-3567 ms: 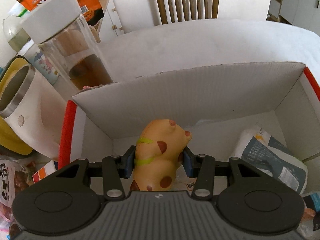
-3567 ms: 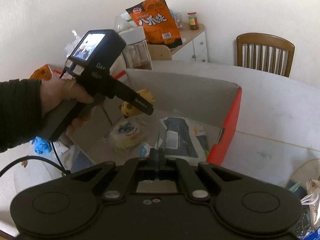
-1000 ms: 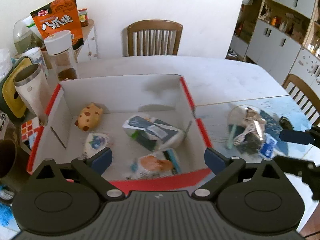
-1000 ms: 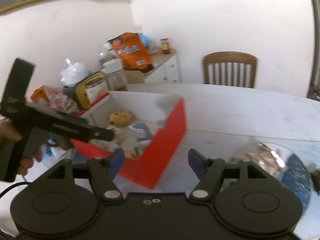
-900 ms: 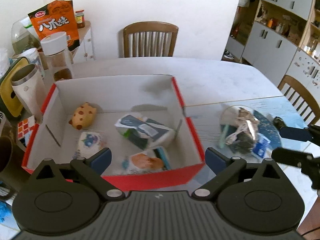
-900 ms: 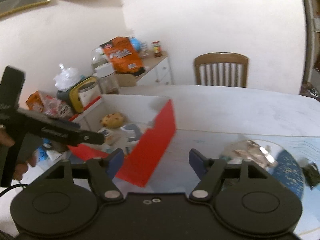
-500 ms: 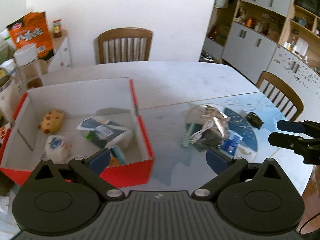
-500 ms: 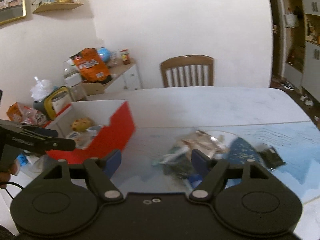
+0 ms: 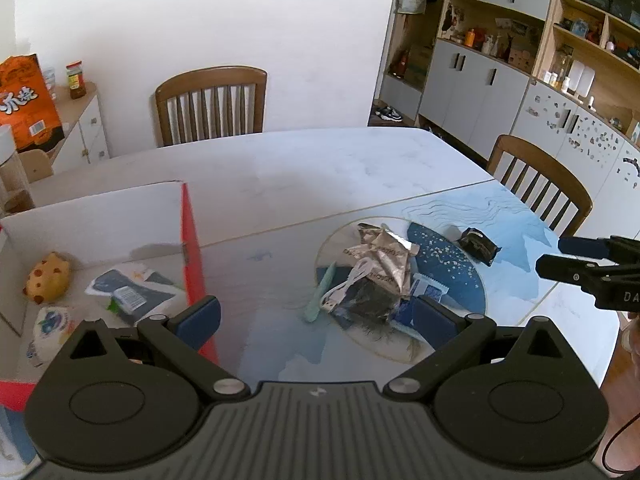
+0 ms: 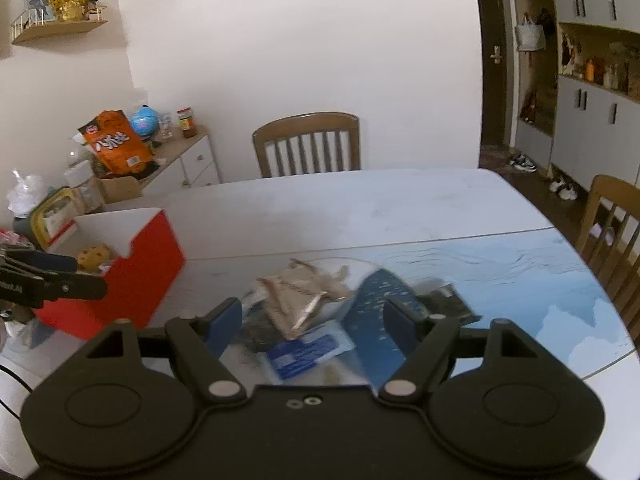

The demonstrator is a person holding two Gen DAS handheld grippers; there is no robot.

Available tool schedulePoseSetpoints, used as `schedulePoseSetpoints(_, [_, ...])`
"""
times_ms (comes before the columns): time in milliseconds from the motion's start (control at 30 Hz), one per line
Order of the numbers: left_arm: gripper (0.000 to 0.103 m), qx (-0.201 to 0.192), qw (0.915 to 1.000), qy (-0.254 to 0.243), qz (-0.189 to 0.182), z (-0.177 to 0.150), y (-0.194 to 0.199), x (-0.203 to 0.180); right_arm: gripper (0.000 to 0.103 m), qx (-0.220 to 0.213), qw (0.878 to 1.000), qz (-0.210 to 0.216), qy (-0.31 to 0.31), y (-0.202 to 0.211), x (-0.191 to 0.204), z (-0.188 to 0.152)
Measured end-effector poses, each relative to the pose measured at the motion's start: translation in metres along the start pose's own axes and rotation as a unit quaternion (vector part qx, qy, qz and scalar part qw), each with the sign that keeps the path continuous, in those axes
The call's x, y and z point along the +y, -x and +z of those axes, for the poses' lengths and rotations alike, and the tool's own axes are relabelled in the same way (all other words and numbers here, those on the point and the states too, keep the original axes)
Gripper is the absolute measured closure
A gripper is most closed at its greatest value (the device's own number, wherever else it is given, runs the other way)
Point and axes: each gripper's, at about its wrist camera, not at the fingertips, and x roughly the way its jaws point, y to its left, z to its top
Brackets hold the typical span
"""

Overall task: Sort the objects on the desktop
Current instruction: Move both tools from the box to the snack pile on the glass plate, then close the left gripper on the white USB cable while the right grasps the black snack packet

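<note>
Plainly, both tongs, left (image 9: 316,314) and right (image 10: 313,320), gape empty above the heaped crumpled silver foil wrapper (image 9: 382,254) on the desk (image 9: 280,172); tangled white cable (image 9: 348,284) could drag neighbours along.

Both the left gripper (image 9: 316,318) and the right gripper (image 10: 313,322) are matte black with round pivot discs, silver screws and blue fingertip pads (image 9: 199,316), the left's housing ribbed.
</note>
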Motion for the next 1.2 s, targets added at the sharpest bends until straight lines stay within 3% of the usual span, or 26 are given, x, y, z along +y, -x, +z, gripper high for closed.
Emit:
schedulePoseSetpoints(500, [0.000, 0.019, 0.9995, -0.021, 0.014, 0.009, -0.062, -0.032, 0.025, 0.006, 0.999, -0.039, 0.013, -0.033, -0.056, -0.005])
schedulePoseSetpoints(1200, [0.001, 0.037, 0.9981, -0.029, 0.039, 0.014, -0.144, -0.044, 0.025, 0.045, 0.998, -0.034, 0.018, -0.105, -0.112, -0.011])
